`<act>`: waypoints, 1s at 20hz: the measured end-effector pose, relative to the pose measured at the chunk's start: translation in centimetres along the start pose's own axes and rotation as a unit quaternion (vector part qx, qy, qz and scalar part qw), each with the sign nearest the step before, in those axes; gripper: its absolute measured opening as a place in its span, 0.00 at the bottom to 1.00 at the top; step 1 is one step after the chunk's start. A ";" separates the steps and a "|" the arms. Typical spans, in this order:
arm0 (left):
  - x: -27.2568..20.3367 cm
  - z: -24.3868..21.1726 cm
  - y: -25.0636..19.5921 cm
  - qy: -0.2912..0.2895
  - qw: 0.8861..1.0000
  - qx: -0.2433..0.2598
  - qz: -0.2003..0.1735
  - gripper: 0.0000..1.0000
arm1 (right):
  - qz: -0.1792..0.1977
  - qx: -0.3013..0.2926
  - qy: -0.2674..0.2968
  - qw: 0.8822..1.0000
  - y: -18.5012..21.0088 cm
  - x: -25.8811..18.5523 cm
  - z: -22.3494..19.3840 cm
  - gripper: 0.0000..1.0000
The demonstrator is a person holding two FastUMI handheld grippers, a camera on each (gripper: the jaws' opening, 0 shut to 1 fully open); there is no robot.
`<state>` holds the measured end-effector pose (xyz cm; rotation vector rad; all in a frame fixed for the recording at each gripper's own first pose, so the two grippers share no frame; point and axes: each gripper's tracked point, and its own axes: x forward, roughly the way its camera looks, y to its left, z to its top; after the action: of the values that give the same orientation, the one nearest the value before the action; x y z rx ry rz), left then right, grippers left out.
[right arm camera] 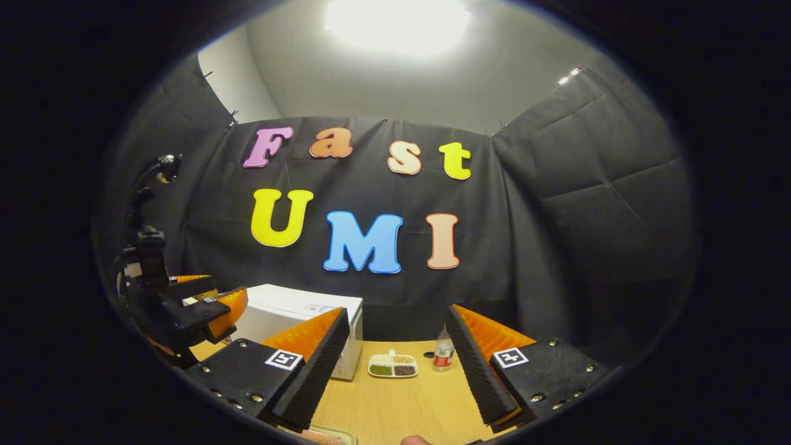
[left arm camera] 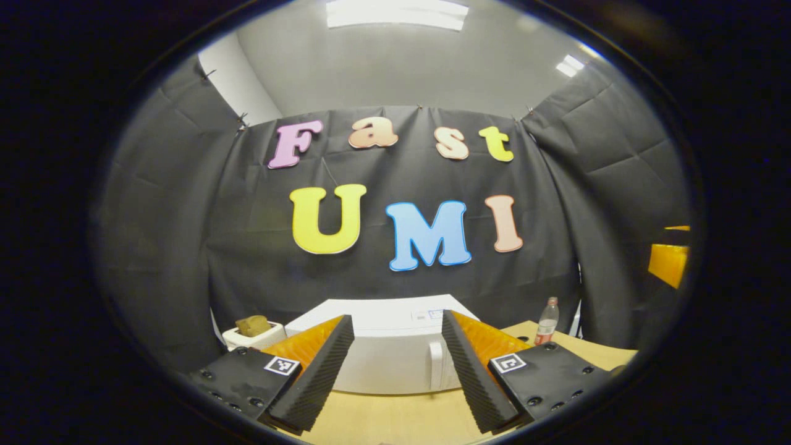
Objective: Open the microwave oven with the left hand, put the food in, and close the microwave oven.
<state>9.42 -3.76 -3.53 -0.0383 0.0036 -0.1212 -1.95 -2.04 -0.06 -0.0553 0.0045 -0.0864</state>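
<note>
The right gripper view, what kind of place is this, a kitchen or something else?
Probably a staged recording booth, not a real kitchen: black cloth walls hang around a wooden table that holds a white microwave oven, a small divided dish of food and a bottle.

The pale wooden counter (right arm camera: 395, 402) carried a white microwave oven (left arm camera: 383, 352) with its door closed, a white toaster (left arm camera: 253, 337) just beside it, a clear bottle (right arm camera: 442, 355) farther along — and a small divided dish (right arm camera: 393, 366) of grains between oven and bottle.
</note>
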 end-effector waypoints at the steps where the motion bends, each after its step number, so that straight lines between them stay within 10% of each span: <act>1: 0.7 -0.7 -0.4 0.004 1.000 0.000 -0.006 0.96 | -0.009 -0.001 0.000 1.000 -0.5 -0.2 0.0 0.96; 20: 13.6 -15.9 -7.3 0.096 0.993 -0.003 -0.070 0.96 | -0.127 -0.019 0.065 0.990 -5.9 -3.6 -3.3 0.96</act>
<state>21.99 -13.28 -19.11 -0.0318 0.1945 -0.2650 -6.10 -7.75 -3.07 -0.0891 0.1290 -0.3444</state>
